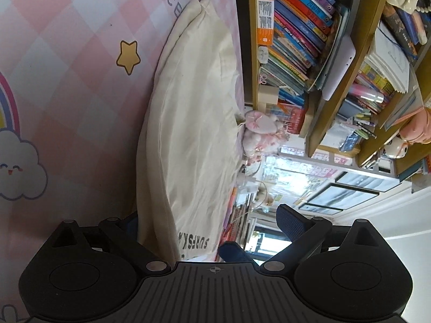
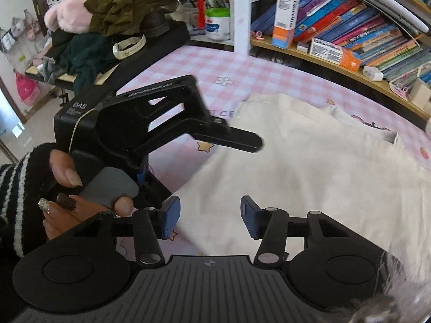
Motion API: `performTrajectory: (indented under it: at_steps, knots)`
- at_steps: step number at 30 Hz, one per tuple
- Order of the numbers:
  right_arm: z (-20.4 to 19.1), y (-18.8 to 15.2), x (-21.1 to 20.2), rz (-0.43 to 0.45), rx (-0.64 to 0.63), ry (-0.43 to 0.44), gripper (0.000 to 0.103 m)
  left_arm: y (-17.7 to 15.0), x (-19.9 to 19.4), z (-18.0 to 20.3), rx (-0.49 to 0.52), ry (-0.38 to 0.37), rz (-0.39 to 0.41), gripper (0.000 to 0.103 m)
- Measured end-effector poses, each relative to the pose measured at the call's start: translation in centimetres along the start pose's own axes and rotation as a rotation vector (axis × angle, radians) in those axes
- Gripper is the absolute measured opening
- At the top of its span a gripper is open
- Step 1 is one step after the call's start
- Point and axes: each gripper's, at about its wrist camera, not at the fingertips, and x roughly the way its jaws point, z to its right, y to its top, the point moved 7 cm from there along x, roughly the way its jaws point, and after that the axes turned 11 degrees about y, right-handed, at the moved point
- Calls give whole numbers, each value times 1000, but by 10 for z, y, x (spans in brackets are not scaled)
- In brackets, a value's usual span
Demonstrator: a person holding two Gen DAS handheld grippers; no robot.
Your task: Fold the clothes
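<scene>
cream garment point(image 2: 309, 161) lies on checked mat point(image 2: 215, 62), right hand-held gripper point(image 2: 210, 218) parted above it.

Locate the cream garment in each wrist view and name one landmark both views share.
Left wrist: cream garment runs down the centre, on the pink checked cover.
Right wrist: it fills the centre-right, beyond the open right gripper.
Shared landmark: the bookshelf.

One cream T-shirt point(image 2: 309, 167) lies on one pink checked mat point(image 2: 215, 64), with two handheld grippers, left point(image 2: 250, 140) and right point(image 2: 210, 215), and one hand point(image 2: 80, 196).
</scene>
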Motion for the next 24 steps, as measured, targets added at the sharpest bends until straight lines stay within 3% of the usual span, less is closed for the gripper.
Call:
performTrajectory:
  at_steps: [7, 14, 20, 24]
  knots:
    - [46, -3, -21, 36, 146, -34, 58, 0, 0, 1, 7, -12, 7, 98]
    - [115, 19, -20, 55, 329, -152, 58, -2, -1, -1, 13, 5, 14, 94]
    - [125, 60, 17, -42, 290, -219, 75, -3, -3, -7, -7, 33, 51, 82]
    - [120, 84, 48, -109, 244, -215, 77, -3, -7, -13, -47, 30, 75, 76]
